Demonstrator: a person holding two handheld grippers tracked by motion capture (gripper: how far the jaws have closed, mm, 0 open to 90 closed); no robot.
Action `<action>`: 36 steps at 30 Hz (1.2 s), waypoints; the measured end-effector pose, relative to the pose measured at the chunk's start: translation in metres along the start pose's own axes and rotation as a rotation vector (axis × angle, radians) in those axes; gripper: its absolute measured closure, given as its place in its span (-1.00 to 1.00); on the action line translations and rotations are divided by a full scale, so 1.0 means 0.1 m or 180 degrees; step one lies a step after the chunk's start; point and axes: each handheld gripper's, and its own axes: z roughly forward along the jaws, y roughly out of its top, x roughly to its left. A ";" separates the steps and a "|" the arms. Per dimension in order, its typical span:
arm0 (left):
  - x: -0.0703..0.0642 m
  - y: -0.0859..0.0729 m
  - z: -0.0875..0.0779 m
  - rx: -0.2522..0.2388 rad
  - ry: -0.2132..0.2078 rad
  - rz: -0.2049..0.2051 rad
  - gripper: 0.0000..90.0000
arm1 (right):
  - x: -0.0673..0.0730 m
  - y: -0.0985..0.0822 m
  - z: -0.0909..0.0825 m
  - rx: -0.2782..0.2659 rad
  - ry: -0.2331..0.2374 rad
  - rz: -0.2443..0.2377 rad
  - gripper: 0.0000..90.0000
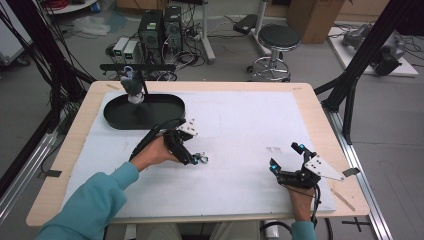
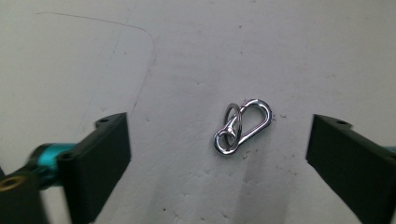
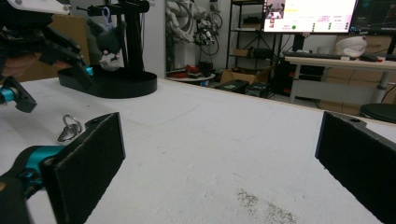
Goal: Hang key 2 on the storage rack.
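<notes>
Both tools wide open: left tool [image 2: 219, 154] straddles clip [image 2: 243, 126] (untouched); right tool [image 3: 219, 158] empty.

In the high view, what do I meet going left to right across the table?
black tray with plush toy stand → left gripper over the metal clip → right gripper

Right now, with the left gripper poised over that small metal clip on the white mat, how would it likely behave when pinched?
The clip looks polished and chromed, so it may slip between the flat black fingers. It lies flat and thin on the mat, probably hard to get under. Its loose ring would likely swing once lifted. It seems light.
</notes>
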 end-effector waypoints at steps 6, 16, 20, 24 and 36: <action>-0.01 0.01 0.07 0.0060 0.0013 0.0031 -0.57 | 0.00 0.00 0.00 -0.0002 0.0000 -0.0002 -0.99; 0.02 0.00 0.10 0.0136 -0.0119 0.0000 -0.16 | 0.00 0.00 0.00 -0.0002 0.0000 0.0012 -0.99; 0.02 0.01 0.12 0.0192 -0.0130 0.0001 0.08 | 0.00 0.00 0.00 0.0004 0.0002 0.0006 -0.99; 0.02 0.02 0.13 0.0194 -0.0150 -0.0043 0.25 | 0.00 0.00 0.00 -0.0010 -0.0004 -0.0005 -0.99; 0.02 0.04 0.17 0.0316 -0.0146 -0.0067 0.60 | 0.00 0.00 0.00 -0.0008 0.0000 0.0000 -0.99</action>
